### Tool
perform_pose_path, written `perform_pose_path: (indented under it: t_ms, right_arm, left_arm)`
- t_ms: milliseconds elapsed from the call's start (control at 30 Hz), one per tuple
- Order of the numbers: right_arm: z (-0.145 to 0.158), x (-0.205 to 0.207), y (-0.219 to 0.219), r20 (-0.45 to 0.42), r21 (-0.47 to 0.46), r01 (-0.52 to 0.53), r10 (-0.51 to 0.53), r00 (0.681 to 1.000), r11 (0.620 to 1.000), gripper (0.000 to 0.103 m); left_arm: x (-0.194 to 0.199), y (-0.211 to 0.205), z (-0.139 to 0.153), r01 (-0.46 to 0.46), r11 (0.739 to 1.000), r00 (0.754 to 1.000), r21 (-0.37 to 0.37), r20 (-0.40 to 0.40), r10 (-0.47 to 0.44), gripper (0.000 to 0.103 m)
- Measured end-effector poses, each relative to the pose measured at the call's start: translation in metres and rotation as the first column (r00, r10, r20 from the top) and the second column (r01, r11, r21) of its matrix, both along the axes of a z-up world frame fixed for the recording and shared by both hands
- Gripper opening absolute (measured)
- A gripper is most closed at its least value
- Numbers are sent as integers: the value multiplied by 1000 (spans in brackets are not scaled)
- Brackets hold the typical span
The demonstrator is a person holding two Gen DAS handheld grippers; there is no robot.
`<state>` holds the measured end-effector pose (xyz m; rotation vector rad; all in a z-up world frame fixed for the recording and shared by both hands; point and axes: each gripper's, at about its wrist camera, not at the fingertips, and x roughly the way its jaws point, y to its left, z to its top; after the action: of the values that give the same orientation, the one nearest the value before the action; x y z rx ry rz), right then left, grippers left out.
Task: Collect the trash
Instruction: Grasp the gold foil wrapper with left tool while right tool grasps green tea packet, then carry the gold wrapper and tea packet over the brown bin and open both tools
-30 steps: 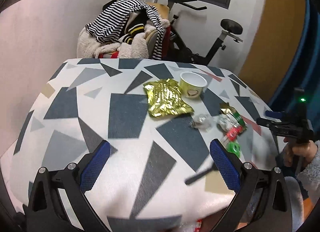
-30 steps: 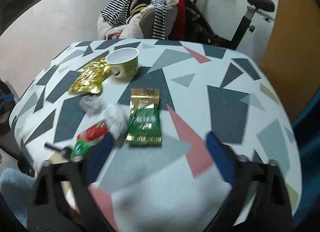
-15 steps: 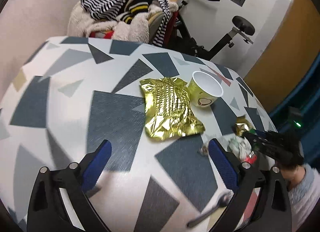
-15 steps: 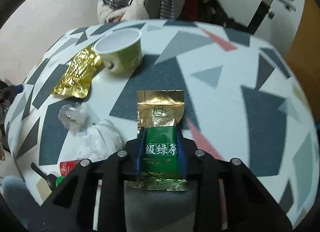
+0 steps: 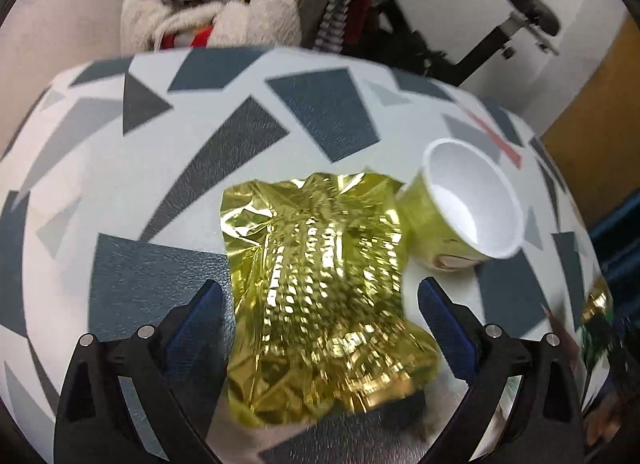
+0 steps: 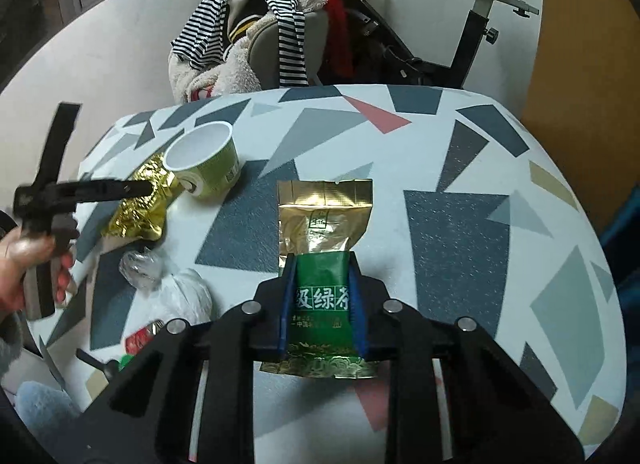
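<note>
Left gripper [image 5: 320, 304]: jaws spread wide, nothing clamped; blue pads flank gold foil bag [image 5: 320, 296] at lower centre of left wrist frame. Bag lies flat on patterned table [image 5: 168, 192], long axis running up-frame, in line with fingers, so bag sits straight ahead between jaws, not across them. Paper cup [image 5: 468, 204] touches bag's upper-right corner, right of centre. Right gripper [image 6: 322, 300]: clamped on green tea packet [image 6: 322, 296], lower centre of right wrist frame, packet's gold end pointing up-frame. Likely next: left closes on foil bag; left hand plainly nearer.

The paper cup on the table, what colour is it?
The paper cup is green outside, white inside; the right wrist view shows it best.
</note>
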<state>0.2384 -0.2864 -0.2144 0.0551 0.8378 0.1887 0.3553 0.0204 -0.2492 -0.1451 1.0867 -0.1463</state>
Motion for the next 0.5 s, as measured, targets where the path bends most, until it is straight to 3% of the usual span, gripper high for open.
perform_pose_path:
  t_ms: [67,167,233,500]
  right_arm:
    - [-1,-2,-2,-3,9,0,0,1000,1000,26]
    - [-1,-6,-2,-3,15,-9,9,1000,1000,26]
    - [0,-10,-1,6,15,-18,18,1000,1000,26]
    - [15,-34,10,40,13,-65,65,997,998,26]
  left_arm:
    - [2,-1,0,8,1000,1000,18,12,-9,94]
    - [-5,-6,6,70,996,997,46,34,-72,74]
    - [-13,-8,11,96,992,994,81,43,-100,69]
    - [-68,8,54,121,989,978,81,159,-132,68]
